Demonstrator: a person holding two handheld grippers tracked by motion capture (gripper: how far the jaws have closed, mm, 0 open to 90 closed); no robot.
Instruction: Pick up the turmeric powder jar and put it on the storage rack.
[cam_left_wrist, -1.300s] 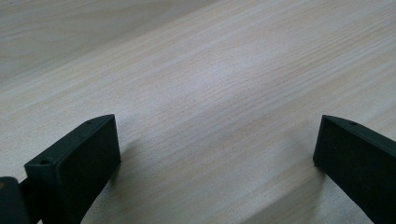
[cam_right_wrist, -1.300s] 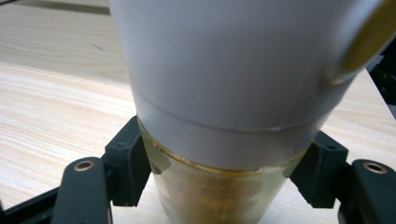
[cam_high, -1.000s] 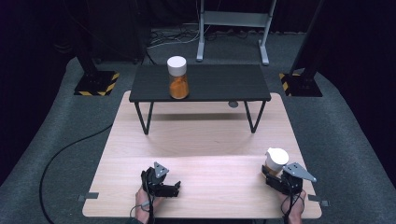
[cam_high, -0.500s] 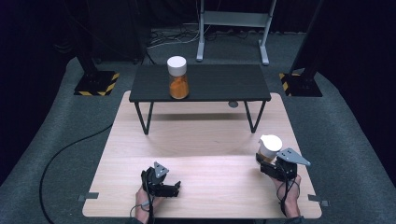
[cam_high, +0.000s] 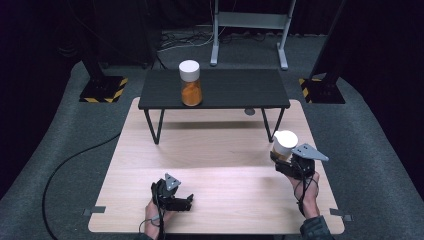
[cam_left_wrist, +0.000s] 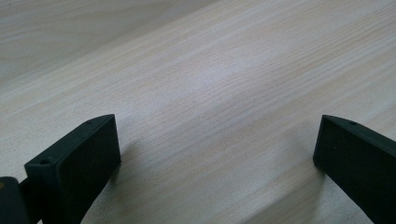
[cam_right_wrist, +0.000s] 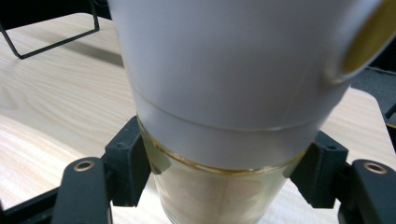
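Ahead of the right claw (cam_high: 283, 159) and its held jar (cam_high: 285, 142), bare tabletop (cam_high: 210, 150) runs up to the black shelf (cam_high: 215, 90), whose right legs (cam_high: 270, 127) stand just ahead. The shelf top is bare straight ahead; an orange jar (cam_high: 190, 83) stands far to the left. Between the left claw's (cam_high: 187, 201) wide jaws lies only bare wood.

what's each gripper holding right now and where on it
The right gripper clamps a white-capped jar on its glass body just below the cap. The left gripper holds nothing.
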